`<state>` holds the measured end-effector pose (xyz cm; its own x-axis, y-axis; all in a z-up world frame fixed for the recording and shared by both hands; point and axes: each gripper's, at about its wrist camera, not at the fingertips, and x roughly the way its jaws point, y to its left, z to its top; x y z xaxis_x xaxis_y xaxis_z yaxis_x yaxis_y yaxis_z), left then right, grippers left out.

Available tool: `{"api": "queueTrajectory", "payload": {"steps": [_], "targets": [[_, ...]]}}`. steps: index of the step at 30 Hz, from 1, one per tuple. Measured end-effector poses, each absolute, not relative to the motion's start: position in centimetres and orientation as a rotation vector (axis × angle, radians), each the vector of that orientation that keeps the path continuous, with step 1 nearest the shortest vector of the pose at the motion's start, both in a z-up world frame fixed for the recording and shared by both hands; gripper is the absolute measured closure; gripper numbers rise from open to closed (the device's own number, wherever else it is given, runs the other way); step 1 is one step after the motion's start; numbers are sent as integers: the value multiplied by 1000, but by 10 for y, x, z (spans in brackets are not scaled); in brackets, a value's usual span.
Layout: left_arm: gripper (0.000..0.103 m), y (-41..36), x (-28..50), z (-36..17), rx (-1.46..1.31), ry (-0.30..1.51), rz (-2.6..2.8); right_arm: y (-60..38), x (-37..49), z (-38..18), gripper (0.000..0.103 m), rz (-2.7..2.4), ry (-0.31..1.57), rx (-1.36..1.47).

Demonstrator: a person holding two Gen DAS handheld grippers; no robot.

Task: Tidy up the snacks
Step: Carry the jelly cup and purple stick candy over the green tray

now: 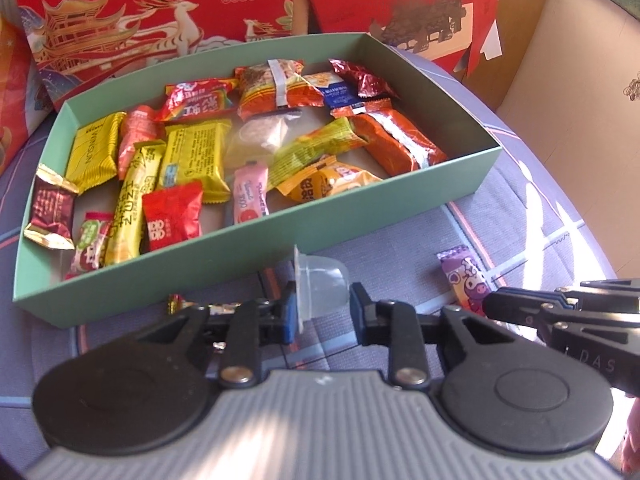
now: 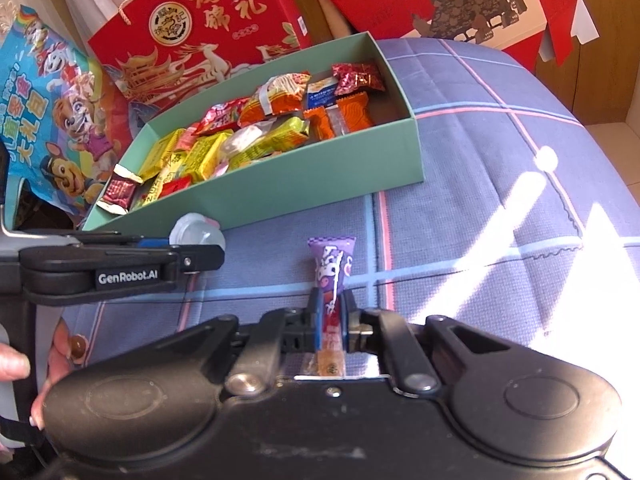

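Observation:
A green box [image 1: 280, 236] holds several wrapped snacks and sits on a purple checked cloth; it also shows in the right wrist view [image 2: 280, 196]. My left gripper [image 1: 322, 300] is shut on a clear jelly cup [image 1: 322, 286], just in front of the box's near wall. In the right wrist view this gripper [image 2: 200, 250] shows from the side with the cup [image 2: 196, 232]. My right gripper [image 2: 332, 316] is shut on a purple snack stick [image 2: 332, 268], low over the cloth to the right of the left gripper. The stick also shows in the left wrist view [image 1: 466, 280].
Red gift boxes [image 1: 152, 12] stand behind the green box. A blue cartoon snack bag [image 2: 52, 120] leans at the left. A small shiny wrapped candy [image 1: 176, 304] lies by the box's near wall. A brown candy [image 2: 78, 346] lies near my hand. Sunlight patches [image 2: 560, 220] fall across the cloth.

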<state>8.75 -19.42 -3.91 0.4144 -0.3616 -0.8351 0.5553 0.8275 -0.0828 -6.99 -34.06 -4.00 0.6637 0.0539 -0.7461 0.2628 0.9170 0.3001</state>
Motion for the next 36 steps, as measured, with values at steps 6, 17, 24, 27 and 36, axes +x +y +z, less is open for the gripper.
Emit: {"api": "queueTrajectory", "payload": {"steps": [6, 17, 24, 27, 36], "targets": [[77, -183, 82, -30, 170, 992, -599, -339, -71, -31, 97, -124, 837, 379], [77, -167, 75, -23, 151, 987, -610, -325, -51, -45, 70, -148, 920, 307], [77, -149, 77, -23, 124, 999, -603, -296, -36, -46, 89, -117, 941, 116], [77, -147, 76, -19, 112, 996, -613, -298, -41, -34, 90, -111, 915, 154], [77, -172, 91, 19, 93, 922, -681, -335, -33, 22, 91, -103, 793, 255]]}}
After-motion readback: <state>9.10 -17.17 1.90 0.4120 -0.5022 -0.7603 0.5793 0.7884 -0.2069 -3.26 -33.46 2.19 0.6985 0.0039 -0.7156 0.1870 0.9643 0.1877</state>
